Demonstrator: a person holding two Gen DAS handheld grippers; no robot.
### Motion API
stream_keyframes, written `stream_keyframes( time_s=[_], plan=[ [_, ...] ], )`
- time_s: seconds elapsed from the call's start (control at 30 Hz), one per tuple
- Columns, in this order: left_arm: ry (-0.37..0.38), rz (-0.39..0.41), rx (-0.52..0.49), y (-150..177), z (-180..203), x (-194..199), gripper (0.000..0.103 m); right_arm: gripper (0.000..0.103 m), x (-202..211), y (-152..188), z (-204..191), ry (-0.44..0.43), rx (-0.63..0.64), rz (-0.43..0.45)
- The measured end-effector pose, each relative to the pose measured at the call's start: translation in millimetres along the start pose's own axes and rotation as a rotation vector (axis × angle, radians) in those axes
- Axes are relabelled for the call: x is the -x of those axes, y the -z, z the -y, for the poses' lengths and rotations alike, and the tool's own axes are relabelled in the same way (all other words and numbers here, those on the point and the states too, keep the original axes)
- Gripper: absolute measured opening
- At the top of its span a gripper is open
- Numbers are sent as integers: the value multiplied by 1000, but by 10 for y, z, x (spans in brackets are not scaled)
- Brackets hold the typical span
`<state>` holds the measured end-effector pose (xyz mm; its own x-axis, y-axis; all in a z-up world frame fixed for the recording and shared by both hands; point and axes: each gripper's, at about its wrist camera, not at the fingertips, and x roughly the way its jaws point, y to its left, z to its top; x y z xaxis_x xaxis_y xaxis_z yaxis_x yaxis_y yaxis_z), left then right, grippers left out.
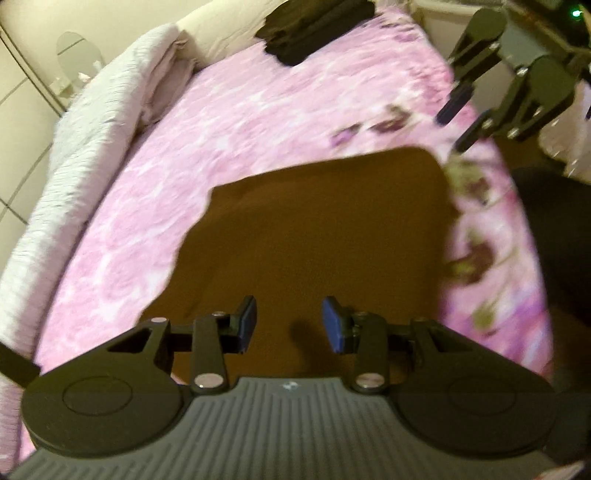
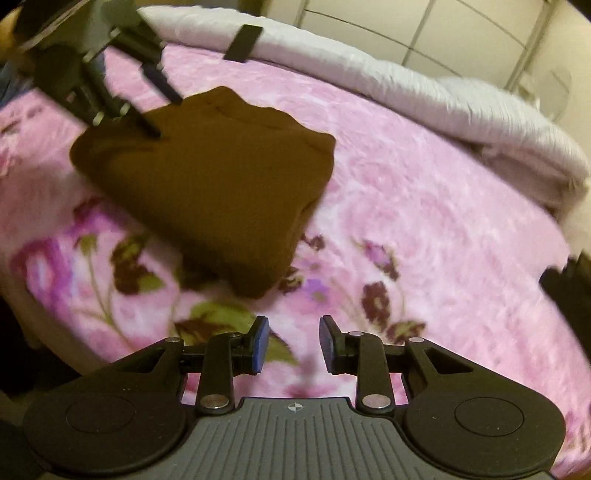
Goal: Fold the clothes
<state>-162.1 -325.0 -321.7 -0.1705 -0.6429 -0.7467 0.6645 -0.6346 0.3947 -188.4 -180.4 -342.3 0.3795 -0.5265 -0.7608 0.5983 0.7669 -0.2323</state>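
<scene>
A brown garment [image 1: 314,229] lies folded into a compact rectangle on the pink floral blanket [image 1: 229,122]. My left gripper [image 1: 290,321] hovers over its near edge, jaws apart with nothing between the blue pads. In the right wrist view the same brown garment [image 2: 214,184] sits ahead and to the left, with the left gripper [image 2: 166,116] above its far corner. My right gripper [image 2: 293,343] stands open over bare blanket [image 2: 424,206], off the garment's corner, and holds nothing. The left wrist view shows the right gripper [image 1: 452,132] at the upper right, beyond the garment. Both pictures are blurred.
A pile of black clothes [image 1: 314,26] lies at the far end of the bed. A white duvet [image 1: 92,140] is bunched along the bed's side, and the same white duvet [image 2: 424,92] runs along the back. Something dark [image 2: 565,288] shows at the right edge.
</scene>
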Motion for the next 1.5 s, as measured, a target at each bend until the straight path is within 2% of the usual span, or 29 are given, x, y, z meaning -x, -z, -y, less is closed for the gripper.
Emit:
stream_keyframes(
  time_s=[0.27,0.8,0.97,1.17,1.33,1.5],
  plan=[
    [5,-18,-4,-78,192,-94,34,29,-16,-68,-127,-12,11,15],
    [32,14,-49,-273,291,-61,34,29,-110,16,-68,-20,-11,13],
    [46,-13,-59,-265,324,-188,34,29,-125,41,-43,-29,-25,13],
    [42,-32,-75,-218,379,-266,34,29,-9,-42,40,-26,-75,72],
    [52,-24,-63,-193,355,-266,34,29,79,-208,59,-65,-142,150],
    [59,-15,-62,-179,334,-270,34,29,-23,-316,-109,-110,-119,139]
  ],
)
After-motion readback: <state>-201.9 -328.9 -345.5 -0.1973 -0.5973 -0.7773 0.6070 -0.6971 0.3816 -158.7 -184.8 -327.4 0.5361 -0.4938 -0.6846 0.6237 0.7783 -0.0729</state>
